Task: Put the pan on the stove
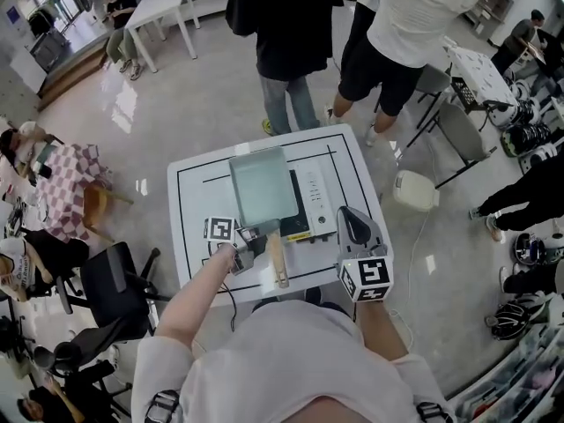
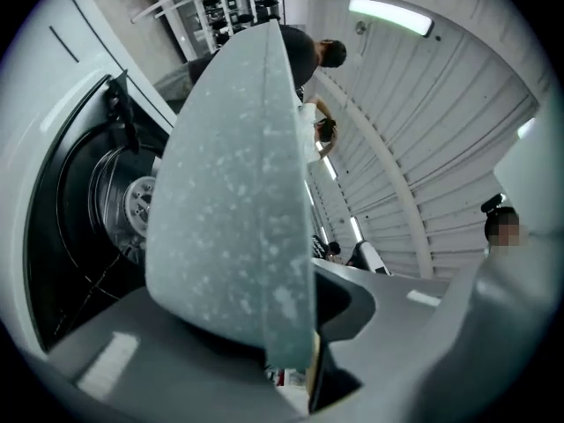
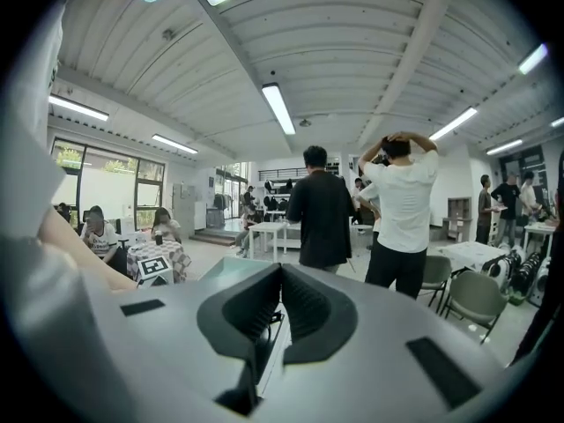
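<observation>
Pan of pale green speckled metal, rectangular, sits over the black portable stove on the white counter. The left gripper is clamped on its wooden handle to steer it. The right gripper, jaws together and empty, keeps clear.

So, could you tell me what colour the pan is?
Pale grey-green pan, lightly speckled; the left gripper view shows it best.

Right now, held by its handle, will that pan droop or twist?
Likely stiff: the pan looks like metal. Probably front-heavy, since the left gripper holds only the wooden handle. That narrow handle could twist between the fingers.
</observation>
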